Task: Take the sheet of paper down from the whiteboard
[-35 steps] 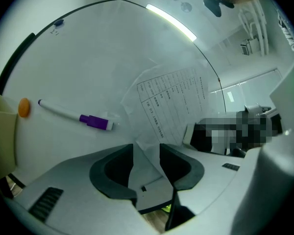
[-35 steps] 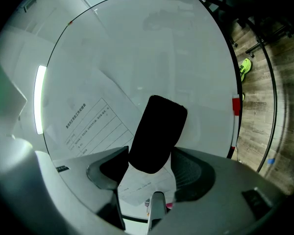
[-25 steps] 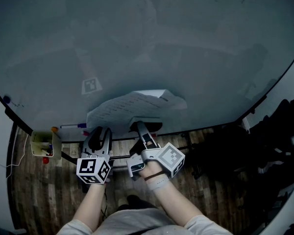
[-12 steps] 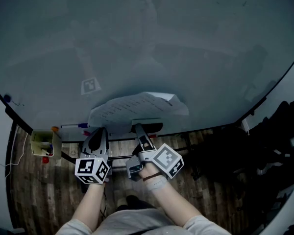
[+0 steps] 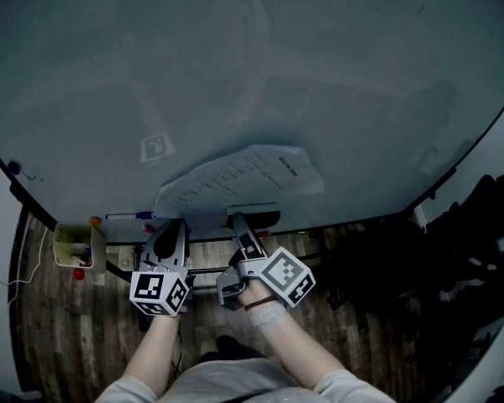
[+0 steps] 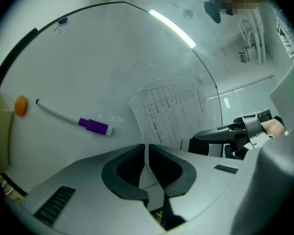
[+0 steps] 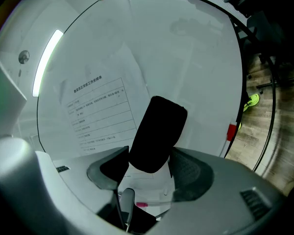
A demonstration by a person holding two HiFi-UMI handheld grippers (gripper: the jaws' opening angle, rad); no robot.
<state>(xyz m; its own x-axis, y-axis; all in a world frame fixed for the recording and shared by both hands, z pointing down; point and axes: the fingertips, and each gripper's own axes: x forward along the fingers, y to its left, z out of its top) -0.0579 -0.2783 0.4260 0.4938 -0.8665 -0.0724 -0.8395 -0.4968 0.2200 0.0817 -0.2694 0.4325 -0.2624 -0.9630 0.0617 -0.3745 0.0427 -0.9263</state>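
One sheet (image 5: 235, 179) slanting up-right, left gripper (image 6: 147, 151) pinching its edge, right gripper (image 7: 149, 154) clamping eraser (image 7: 159, 121)

Grey left claw (image 5: 175, 226) and right claw (image 5: 238, 219) bear black-and-white marker cubes (image 5: 160, 292).

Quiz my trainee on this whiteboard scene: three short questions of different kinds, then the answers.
1. True or false: the sheet of paper lies flat on the floor.
2. Which gripper holds the black eraser? A) left B) right C) neither
3. Fill in: the left gripper is shut on the paper's ____.

Key:
1. False. It is against the whiteboard.
2. B. The eraser sits between the jaws of the right gripper.
3. Edge. Its jaws have just closed on it.
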